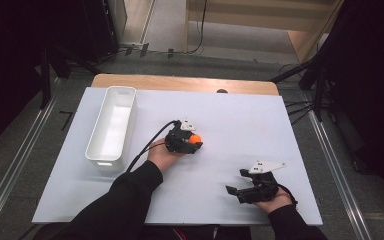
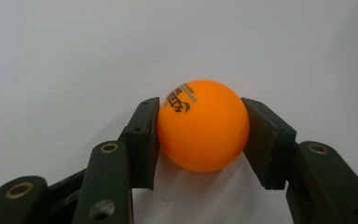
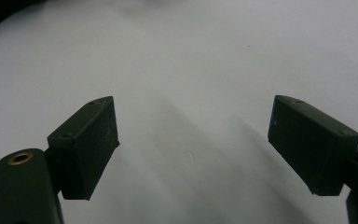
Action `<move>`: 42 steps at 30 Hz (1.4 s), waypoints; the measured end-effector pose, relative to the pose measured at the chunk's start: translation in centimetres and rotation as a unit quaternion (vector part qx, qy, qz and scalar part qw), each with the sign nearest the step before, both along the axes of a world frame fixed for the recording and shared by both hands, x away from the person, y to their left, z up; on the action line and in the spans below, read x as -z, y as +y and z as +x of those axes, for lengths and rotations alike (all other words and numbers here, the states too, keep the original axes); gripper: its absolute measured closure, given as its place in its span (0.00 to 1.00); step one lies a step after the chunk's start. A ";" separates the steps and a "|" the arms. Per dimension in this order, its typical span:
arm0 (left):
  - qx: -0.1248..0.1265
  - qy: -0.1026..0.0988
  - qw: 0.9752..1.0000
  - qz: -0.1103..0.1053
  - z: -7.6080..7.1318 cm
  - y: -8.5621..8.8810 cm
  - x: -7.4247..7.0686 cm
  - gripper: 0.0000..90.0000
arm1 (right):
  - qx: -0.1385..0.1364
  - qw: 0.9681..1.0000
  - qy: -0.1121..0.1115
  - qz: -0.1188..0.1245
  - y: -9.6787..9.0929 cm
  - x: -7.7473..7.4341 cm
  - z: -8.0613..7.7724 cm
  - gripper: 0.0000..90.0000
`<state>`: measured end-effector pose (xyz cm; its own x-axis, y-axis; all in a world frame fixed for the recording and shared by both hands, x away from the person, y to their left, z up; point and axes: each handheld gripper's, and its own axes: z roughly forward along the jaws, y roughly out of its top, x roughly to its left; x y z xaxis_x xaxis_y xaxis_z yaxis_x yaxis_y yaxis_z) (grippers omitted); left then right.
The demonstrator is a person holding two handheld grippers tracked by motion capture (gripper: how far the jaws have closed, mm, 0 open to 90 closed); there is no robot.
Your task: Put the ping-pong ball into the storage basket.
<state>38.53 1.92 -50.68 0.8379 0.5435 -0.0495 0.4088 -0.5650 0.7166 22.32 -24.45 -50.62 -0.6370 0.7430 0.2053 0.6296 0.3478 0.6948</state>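
Left gripper view: the left gripper [image 2: 200, 135] has its jaws pressed against both sides of an orange ball [image 2: 203, 125] (black print on its upper face), which sits on the white table sheet [image 2: 74, 56]. High view: ball near the sheet's middle, well right of the white bin [image 1: 111, 128]. The right gripper [image 3: 193, 140] stands wide open, holding nothing.
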 end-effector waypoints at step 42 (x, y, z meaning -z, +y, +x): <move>0.055 0.041 0.998 -0.010 -1.5 0.6 -6.4 0.56 | -0.004 1.000 0.000 -0.001 0.1 0.0 0.1 0.16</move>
<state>37.08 2.50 -44.26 0.8852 0.4463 -0.1315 0.4033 -0.5952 0.6950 22.38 -24.37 -50.66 -0.6435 0.7380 0.2032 0.6261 0.3546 0.6944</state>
